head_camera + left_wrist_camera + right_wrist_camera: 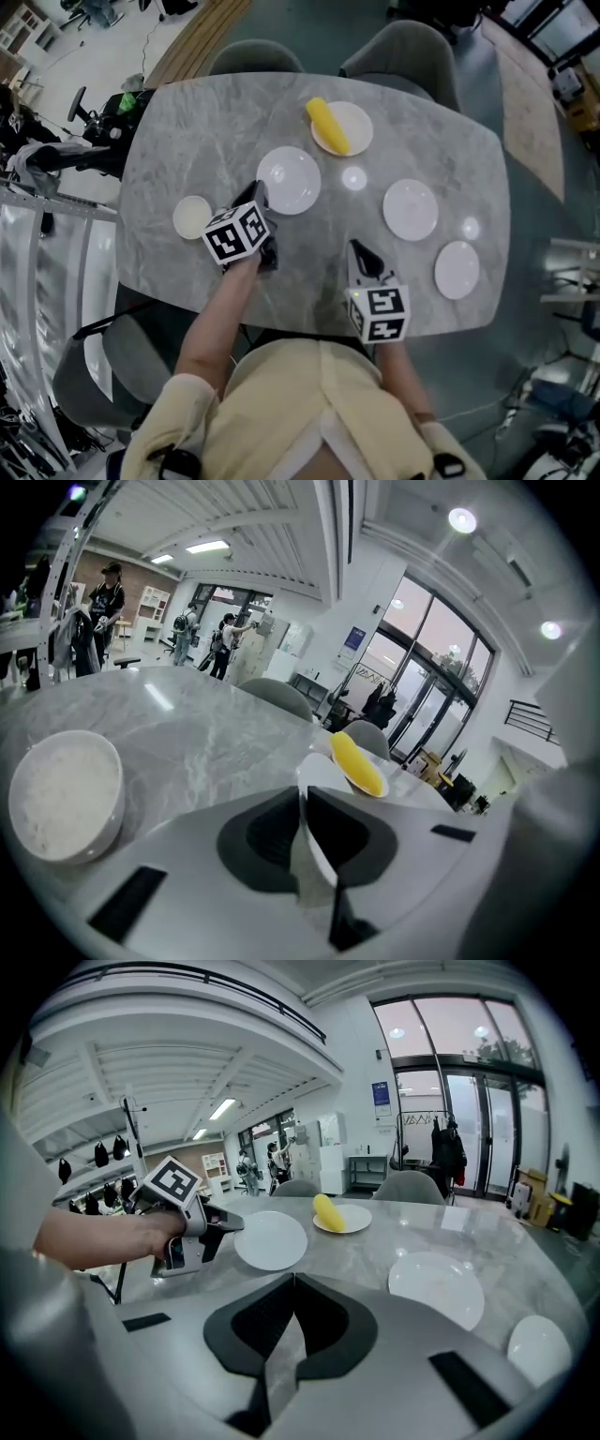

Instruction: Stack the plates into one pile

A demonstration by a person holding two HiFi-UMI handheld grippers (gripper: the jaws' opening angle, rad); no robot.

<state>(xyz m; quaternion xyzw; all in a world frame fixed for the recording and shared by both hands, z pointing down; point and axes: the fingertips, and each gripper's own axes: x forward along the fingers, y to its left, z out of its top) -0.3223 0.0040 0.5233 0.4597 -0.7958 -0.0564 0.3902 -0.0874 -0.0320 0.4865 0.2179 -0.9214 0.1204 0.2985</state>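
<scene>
Since the plates look like glazed white ware, I judge them stiff, fairly light, slick on the surface and liable to chip if dropped or knocked together. The rim is the only part thin enough to pinch, so each wants taking at its near edge and setting down flat.

The left tongs [260, 194] stand narrow, clamped on the near rim of the middle plate [291, 180], which is at the centre of the desk [187, 141]. Whether it is clear of the surface I cannot tell. The right tongs [357, 247] are closed with nothing between them and hover over bare desk nearer the person.

Two more plates lie to the right, the inner plate [410, 209] and the edge plate [457, 269], both empty. A small dish [192, 217] left of the held plate is empty too. The far plate [356, 127] carries a yellow oblong thing [328, 127]. By my reckoning that must come off, or its plate must top the pile.
</scene>
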